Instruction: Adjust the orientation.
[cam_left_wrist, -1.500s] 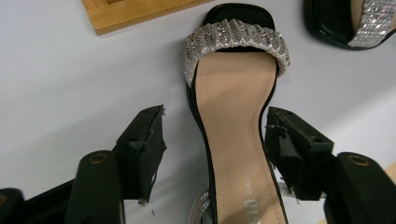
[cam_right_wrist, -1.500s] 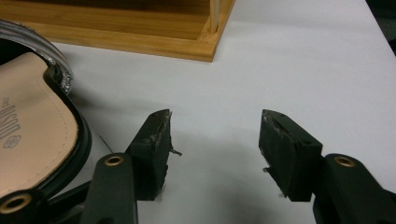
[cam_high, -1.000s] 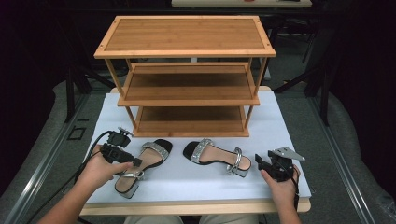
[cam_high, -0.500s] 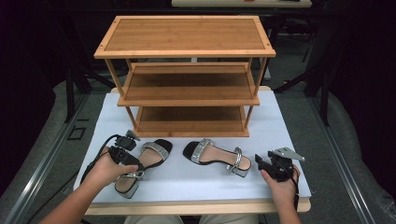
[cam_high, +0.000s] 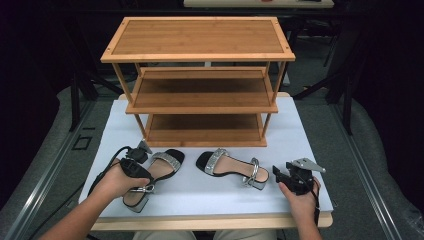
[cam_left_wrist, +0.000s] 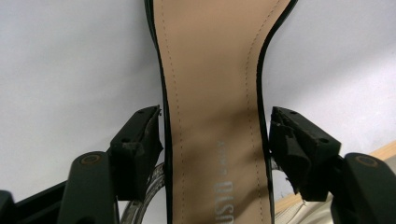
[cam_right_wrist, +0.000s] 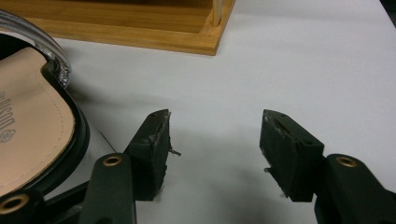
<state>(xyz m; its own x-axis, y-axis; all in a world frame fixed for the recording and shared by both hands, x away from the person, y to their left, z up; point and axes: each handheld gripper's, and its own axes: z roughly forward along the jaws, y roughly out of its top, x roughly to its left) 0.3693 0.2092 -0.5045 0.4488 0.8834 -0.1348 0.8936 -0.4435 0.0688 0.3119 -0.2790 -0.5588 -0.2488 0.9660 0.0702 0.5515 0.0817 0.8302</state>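
Your left gripper (cam_high: 141, 152) sits over the left black heeled sandal with the tan insole and silver strap (cam_high: 159, 170), which lies on the white counter (cam_high: 310, 145) in front of the 3-tier bamboo shoe rack (cam_high: 200, 75). In the left gripper view the 2 jaws stand spread, 1 on each side of the narrow waist of the tan insole (cam_left_wrist: 215, 93). The left pad is just beside the sandal's black edge; the right pad stands slightly off it. You cannot tell from these views whether either pad touches the sole. The left gripper is released, not clamped.

Your right gripper (cam_high: 281, 174) rests at the near right part of the counter, just beside the heel end of the second black sandal with the silver strap (cam_high: 232, 167). In the right gripper view its jaws are spread wide over bare white counter (cam_right_wrist: 327, 60), holding nothing. The heel of the second sandal (cam_right_wrist: 32, 130) lies to the left of the left jaw, and the base of the bamboo rack (cam_right_wrist: 140, 28) runs across the top.

Both sandals lie flat, toes toward the rack, well apart from each other.
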